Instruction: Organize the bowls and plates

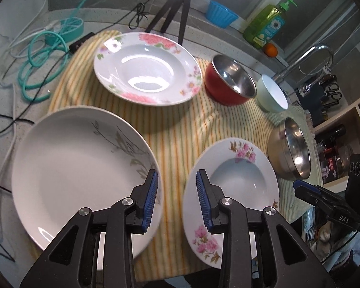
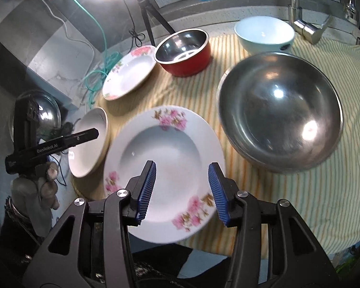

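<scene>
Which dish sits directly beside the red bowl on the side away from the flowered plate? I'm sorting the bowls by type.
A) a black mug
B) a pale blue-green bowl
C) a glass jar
B: the pale blue-green bowl stands right next to the red bowl on the striped cloth.

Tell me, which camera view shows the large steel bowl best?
The right wrist view: the large steel bowl is close and whole, its inside visible. The left wrist view shows it small at the right edge, seen obliquely.
</scene>
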Motion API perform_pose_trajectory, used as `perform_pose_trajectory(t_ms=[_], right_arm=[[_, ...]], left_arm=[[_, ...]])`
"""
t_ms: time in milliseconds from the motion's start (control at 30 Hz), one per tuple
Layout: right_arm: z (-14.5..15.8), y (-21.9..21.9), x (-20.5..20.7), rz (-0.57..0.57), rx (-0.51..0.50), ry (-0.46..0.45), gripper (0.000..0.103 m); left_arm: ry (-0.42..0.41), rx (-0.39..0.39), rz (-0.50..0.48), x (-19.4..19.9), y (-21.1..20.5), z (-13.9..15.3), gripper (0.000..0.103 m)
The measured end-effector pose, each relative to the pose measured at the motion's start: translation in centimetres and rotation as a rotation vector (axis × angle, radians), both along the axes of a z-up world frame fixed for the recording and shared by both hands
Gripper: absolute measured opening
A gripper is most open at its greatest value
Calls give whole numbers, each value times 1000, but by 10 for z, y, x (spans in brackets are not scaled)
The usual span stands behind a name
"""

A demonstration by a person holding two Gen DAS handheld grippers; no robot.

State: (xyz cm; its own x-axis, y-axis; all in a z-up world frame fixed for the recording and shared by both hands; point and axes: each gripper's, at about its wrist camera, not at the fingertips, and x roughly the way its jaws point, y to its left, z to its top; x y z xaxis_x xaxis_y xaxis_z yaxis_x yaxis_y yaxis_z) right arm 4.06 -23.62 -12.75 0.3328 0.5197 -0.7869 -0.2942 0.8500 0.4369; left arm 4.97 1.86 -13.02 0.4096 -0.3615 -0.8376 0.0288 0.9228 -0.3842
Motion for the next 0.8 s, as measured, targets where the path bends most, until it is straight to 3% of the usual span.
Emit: perform_pose_trajectory(t_ms=[233,400,800], right_arm=[[14,43,30,1,34,-34,48],[13,66,55,-13,56,-25,60],[-14,108,113,-32,43,60,60]], left_arm=[[-30,11,22,26,37,9,31],[-46,34,27,60,65,9,49],[-15,52,9,136,90,-17,49]])
